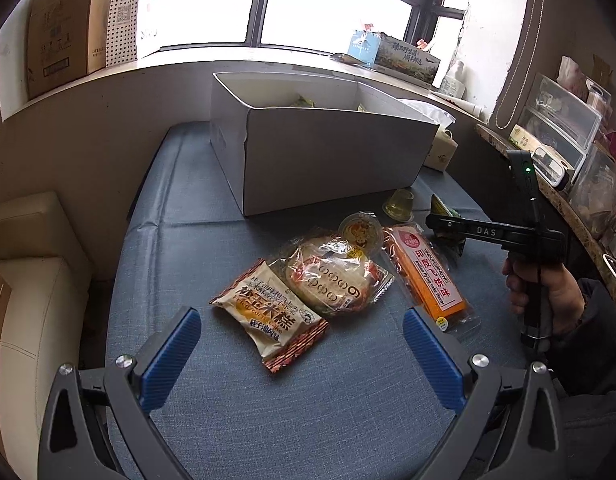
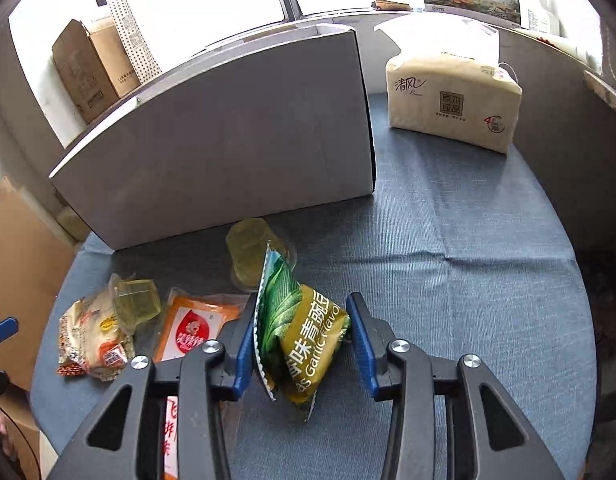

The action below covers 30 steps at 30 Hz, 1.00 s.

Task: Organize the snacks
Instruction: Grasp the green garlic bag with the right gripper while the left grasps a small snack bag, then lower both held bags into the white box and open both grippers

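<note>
Our left gripper [image 1: 302, 354] has dark grey, curved arms with triangular cut-outs, round silver screws at the joints and ribbed blue pads [image 1: 170, 358]. Our right gripper [image 2: 304, 344] is built the same way. From the left wrist view its black crossbar reads "DAS", a green light glows above, and our bare-skinned right hand [image 1: 548, 292] emerges from a dark sleeve.

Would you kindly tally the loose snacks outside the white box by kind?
Jelly cups: 2
Cake packets: 2
Orange packet: 1
Green pea packet: 1, in the right gripper
Total: 6
</note>
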Each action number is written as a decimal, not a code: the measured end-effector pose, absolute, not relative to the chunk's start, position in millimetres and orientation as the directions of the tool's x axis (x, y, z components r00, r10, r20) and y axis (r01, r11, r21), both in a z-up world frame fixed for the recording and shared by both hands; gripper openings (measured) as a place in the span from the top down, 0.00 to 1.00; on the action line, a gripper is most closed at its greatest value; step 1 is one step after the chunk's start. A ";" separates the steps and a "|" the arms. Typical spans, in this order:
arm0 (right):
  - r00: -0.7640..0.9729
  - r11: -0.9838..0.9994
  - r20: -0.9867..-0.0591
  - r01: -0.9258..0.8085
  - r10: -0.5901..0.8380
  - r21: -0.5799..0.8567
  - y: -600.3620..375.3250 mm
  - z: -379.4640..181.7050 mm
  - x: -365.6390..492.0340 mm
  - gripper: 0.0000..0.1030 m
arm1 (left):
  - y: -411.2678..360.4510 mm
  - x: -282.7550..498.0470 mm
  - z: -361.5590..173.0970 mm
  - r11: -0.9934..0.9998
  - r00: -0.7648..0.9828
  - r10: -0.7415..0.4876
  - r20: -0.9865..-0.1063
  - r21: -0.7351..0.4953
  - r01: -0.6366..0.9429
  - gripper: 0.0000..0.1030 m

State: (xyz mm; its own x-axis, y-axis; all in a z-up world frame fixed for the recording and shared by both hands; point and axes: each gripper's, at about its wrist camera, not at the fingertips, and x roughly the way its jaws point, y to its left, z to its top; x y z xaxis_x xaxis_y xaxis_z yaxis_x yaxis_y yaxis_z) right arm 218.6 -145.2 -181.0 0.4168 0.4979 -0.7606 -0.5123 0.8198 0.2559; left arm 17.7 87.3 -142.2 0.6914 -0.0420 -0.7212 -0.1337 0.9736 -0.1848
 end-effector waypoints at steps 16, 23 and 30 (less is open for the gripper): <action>0.434 0.758 -0.674 -0.580 0.598 0.299 -169.6 -143.6 167.9 0.56 | 97.7 65.6 -204.2 0.985 0.552 0.023 -0.833 -0.077 -0.157 0.00; 0.400 0.749 -0.691 -0.581 0.603 0.318 -161.6 -157.3 164.0 0.55 | 100.5 62.4 -198.3 0.988 0.609 0.042 -0.792 -0.059 -0.145 0.69; 0.396 0.740 -0.692 -0.602 0.603 0.300 -155.2 -156.7 157.9 0.55 | 110.9 53.2 -191.4 0.978 0.641 -0.009 -0.767 -0.141 -0.155 0.85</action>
State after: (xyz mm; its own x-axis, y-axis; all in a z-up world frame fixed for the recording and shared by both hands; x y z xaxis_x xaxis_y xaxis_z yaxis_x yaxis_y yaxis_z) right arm 157.9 -155.2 -156.7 0.3961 0.6033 -0.6922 -0.6024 0.7396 0.3000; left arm 53.2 110.9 -191.4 0.6411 -0.0090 -0.7674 -0.1548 0.9779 -0.1408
